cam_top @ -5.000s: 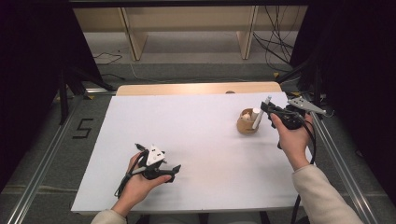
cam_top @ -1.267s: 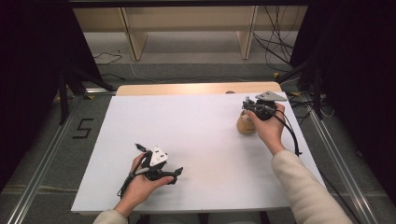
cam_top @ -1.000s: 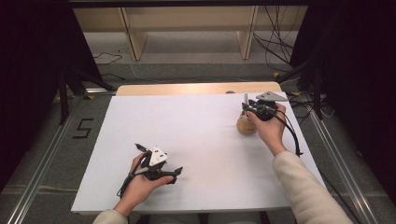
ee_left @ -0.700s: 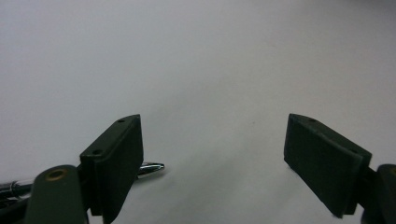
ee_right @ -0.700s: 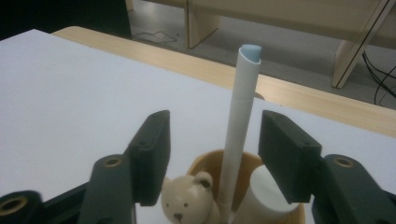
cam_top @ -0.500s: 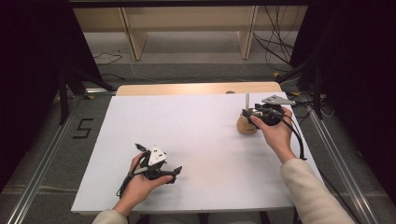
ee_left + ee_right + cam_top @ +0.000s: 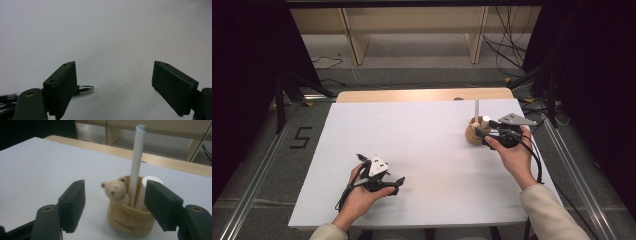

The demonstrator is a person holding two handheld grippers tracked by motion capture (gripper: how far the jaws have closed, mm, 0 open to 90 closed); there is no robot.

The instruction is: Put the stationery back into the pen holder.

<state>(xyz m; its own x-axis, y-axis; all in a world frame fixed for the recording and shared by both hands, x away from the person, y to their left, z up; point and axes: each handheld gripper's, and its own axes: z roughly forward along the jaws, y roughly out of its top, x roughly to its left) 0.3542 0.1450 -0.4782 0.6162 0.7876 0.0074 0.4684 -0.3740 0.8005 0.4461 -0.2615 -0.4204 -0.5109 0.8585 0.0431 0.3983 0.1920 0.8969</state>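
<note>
A tan bear-shaped pen holder (image 7: 471,134) (image 7: 127,220) stands at the right of the white table (image 7: 422,140). A white pen (image 7: 476,107) (image 7: 137,162) stands upright in it beside a second white stick (image 7: 149,183). My right gripper (image 7: 483,131) (image 7: 113,186) is just to the right of the holder. Its jaws have just been opening and stand open, wider than the holder and not touching it. At the near left my left gripper (image 7: 395,182) (image 7: 113,66) rests low on the table, open, with nothing between its jaws. A silver-tipped black pen (image 7: 84,88) lies behind its left jaw.
A wooden table edge (image 7: 422,95) runs along the far side, with wooden shelf legs (image 7: 354,42) on the floor beyond. Cables (image 7: 507,45) lie at the far right. A "5" mark (image 7: 300,137) is on the floor at the left.
My right gripper has drawn back from the holder, to the right and nearer the person, with its jaws opened. The white pen stays upright in the holder. My left gripper has not moved.
</note>
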